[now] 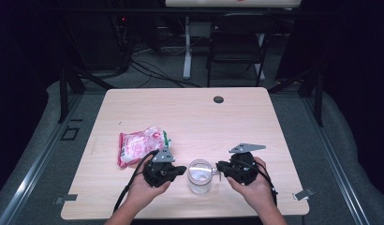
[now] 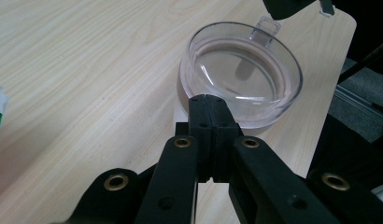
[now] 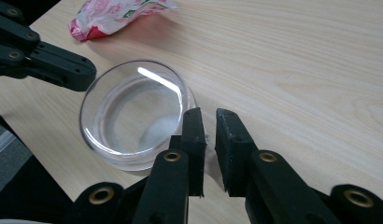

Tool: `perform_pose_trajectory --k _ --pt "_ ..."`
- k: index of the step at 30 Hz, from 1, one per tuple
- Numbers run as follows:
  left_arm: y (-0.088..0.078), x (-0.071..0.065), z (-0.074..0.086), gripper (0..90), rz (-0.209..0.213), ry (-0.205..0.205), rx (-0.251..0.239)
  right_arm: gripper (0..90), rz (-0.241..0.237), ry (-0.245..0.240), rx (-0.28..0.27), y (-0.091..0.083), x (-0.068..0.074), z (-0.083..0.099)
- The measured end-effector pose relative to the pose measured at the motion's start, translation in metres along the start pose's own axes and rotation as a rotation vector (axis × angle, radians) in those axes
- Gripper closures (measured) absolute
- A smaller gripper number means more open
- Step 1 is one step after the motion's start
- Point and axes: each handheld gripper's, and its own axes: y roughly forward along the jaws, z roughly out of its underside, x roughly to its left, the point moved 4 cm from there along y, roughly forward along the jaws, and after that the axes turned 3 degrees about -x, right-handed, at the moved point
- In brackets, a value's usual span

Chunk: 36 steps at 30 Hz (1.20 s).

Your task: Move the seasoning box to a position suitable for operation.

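Left gripper has its jaws pressed fully together with nothing between them, tips just beside the jar's rim on its left side; the jar stands upright near the table's front edge, between my two hands, and looks empty, with the pink bag lying unopened farther left. Right gripper sits at the jar's right rim, jaws a narrow gap apart and, as far as I can see, empty. I'd judge the work barely begun: nothing gripped, nothing filled.

Tabletop bright, surroundings dark — glare streak on clear jar, high view soft.
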Motion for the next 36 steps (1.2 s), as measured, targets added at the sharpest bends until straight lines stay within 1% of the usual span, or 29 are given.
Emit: perform_pose_trajectory --k 2,4,5,8,11,13,14,15,22,23,24,30,36 --pt "0.001 0.0 0.003 90.0 0.013 0.001 0.01 81.3 -0.004 0.0 0.0 0.001 0.001 0.001" --pt "0.002 0.0 0.005 90.0 0.011 0.001 0.013 81.9 -0.016 0.0 0.01 0.002 0.001 0.002" --pt "0.002 0.0 0.006 90.0 0.016 0.004 0.023 82.2 -0.02 0.006 0.009 0.002 0.001 0.002" --pt "0.004 -0.001 0.008 90.0 0.013 0.004 0.024 83.1 -0.026 0.005 0.005 0.002 0.001 0.002" --pt "0.004 -0.002 0.009 90.0 0.023 0.012 0.031 84.2 -0.037 0.019 0.009 0.002 0.001 0.002" --pt "0.005 -0.003 0.01 90.0 0.028 0.019 0.044 84.4 -0.042 0.023 0.008 0.002 0.0 0.002" --pt "0.006 -0.003 0.011 90.0 0.024 0.022 0.044 84.4 -0.044 0.025 0.007 0.002 0.0 0.002" --pt "0.006 -0.004 0.011 90.0 0.026 0.026 0.054 84.5 -0.045 0.025 0.007 0.002 0.0 0.002" --pt "0.011 -0.005 0.015 90.0 0.024 0.024 0.073 84.7 -0.046 0.023 0.007 0.002 0.0 0.002" --pt "0.012 -0.005 0.015 90.0 0.023 0.023 0.071 84.8 -0.048 0.02 0.01 0.002 -0.001 0.002" --pt "0.011 -0.005 0.015 90.0 0.021 0.031 0.071 84.8 -0.049 0.021 0.01 0.002 -0.001 0.002" --pt "0.009 -0.006 0.013 90.0 0.034 0.023 0.057 84.9 -0.055 0.024 0.005 0.002 -0.002 0.003" --pt "0.006 -0.006 0.011 90.0 0.029 0.027 0.04 85.0 -0.057 0.031 -0.003 0.002 -0.003 0.003"
